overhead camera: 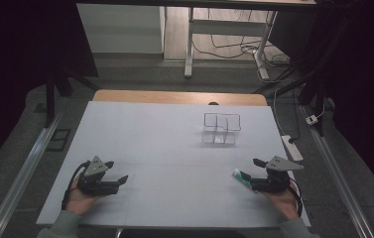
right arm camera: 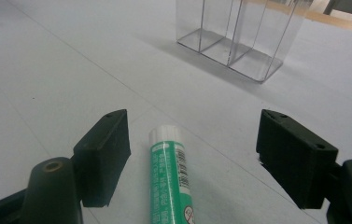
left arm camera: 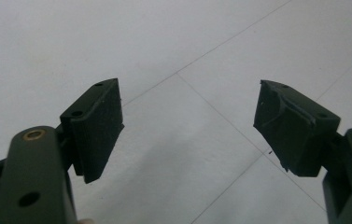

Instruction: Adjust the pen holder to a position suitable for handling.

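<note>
Both hand-held grippers gape wide (left (left arm camera: 187,126) over bare table), right (right arm camera: 192,154) straddling a green tube (right arm camera: 169,182).

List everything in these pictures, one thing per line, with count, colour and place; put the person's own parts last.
table: one, white top with a wooden far edge, centre of the high view.
clear organizer: one, transparent with dividers, standing on the table's far right part.
green tube: one, green with a white cap, lying on the table between the right gripper's open jaws.
power strip: one, white, on the floor off the table's right edge.
desk frame: one, white, on the floor beyond the table.
left gripper: one, black, jaws open over bare table at near left.
right gripper: one, black, jaws open, near right.
hands: two, each holding a gripper at the near edge.
</note>
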Tool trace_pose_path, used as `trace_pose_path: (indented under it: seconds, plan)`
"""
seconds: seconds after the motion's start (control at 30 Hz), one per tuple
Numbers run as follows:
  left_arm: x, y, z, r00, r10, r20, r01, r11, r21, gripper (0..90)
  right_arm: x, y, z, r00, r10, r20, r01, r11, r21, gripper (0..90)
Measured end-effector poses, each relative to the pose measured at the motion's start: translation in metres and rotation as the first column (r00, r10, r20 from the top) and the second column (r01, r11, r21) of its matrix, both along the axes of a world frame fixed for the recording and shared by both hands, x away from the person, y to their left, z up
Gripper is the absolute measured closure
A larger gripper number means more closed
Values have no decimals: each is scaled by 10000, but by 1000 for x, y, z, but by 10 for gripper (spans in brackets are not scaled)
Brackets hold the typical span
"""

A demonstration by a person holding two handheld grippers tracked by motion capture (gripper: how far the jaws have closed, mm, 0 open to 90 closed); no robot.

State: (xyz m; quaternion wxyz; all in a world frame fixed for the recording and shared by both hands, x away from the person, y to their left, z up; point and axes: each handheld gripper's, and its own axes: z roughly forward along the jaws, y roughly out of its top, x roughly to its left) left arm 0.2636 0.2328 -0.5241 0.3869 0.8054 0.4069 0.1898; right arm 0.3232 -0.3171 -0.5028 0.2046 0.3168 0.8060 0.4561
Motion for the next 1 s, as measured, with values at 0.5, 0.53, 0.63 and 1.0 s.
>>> trace_pose_path:
  seconds: [0.5, 0.53, 0.63, 1.0]
  plan:
    - [-1, -1, 1, 10000, 12, 29, -12, 10000, 49, 238, -1, 2, -1, 10000, -5, 97, 6, 10000, -64, 251]
    - [-1, -1, 1, 10000, 8, 28, -8, 10000, 59, 238, -1, 2, -1, 10000, 6, 91, -6, 10000, -43, 251]
    - [-1, -1, 1, 10000, -3, 21, 3, 10000, 76, 236, -1, 2, -1, 10000, -17, 97, 17, 10000, -68, 251]
    - [1, -2, 1, 10000, 26, -14, -26, 10000, 19, 220, -1, 2, -1, 9999, -91, 79, 92, 9999, -118, 251]
